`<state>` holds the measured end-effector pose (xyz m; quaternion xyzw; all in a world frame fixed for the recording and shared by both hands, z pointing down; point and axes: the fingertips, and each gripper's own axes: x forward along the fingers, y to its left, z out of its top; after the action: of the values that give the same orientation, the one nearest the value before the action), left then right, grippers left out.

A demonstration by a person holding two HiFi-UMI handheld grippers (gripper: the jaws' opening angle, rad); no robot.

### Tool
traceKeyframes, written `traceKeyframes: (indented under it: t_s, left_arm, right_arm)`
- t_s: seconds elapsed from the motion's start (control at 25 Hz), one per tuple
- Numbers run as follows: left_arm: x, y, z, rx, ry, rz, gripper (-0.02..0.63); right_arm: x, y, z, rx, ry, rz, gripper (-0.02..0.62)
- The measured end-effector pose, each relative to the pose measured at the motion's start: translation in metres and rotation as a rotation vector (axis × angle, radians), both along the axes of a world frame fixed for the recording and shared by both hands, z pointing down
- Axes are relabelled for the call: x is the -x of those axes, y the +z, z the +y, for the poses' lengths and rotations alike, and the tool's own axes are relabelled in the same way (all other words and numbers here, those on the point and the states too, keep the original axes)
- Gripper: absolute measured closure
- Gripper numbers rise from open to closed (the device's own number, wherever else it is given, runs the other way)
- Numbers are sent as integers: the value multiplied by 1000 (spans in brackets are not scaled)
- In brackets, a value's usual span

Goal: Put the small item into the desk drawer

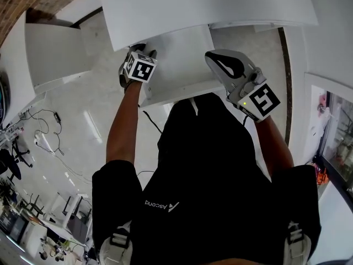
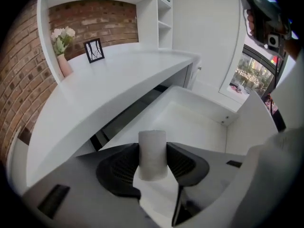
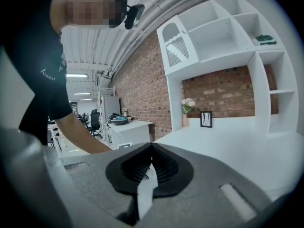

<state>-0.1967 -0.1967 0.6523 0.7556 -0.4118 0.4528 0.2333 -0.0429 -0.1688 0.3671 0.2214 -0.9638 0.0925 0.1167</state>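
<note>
**Item held over the open drawer, release not yet made**

A white desk [image 2: 118,80] runs under a red brick wall [image 2: 95,18]. A vase of flowers [image 2: 61,51] and a small picture frame [image 2: 93,50] stand in the upper left of the left gripper view, and white shelves [image 3: 228,27] fill the upper right of the right gripper view. Below the desk's edge the drawer [image 2: 190,122] is already pulled out. Its white floor looks bare as far as we can see.

The left gripper [image 2: 153,150] is clamped on the small item [image 2: 152,163], a short, pale cylinder that stands upright between the two dark pads. It sits at lower centre of that view with the drawer's interior directly behind it. In the head view this gripper is at upper centre-left, by the drawer's left corner and just under the desk's edge.

The right gripper [image 3: 151,148] has its jaws together with nothing between them. It is at the drawer's right side in the head view and points off across the desk.

We judge the task well along: the drawer is open and the item is gripped and brought to it. What is left is to lower the item inside, let go of it and draw the gripper clear. We cannot tell whether the drawer must then be closed, since the task does not say.
</note>
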Motion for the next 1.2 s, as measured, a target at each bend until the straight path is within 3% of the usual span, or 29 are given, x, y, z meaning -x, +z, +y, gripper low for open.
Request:
traceKeyframes:
  t_s: [0.64,1.2]
  left_arm:
    - [0,74,-30,70,46,-228,430]
    - [8,89,-33,64,36,-270,428]
  right_arm:
    - [-27,26,-19,52,18,28,594]
    - [-30,35,-17,71,25,44,594]
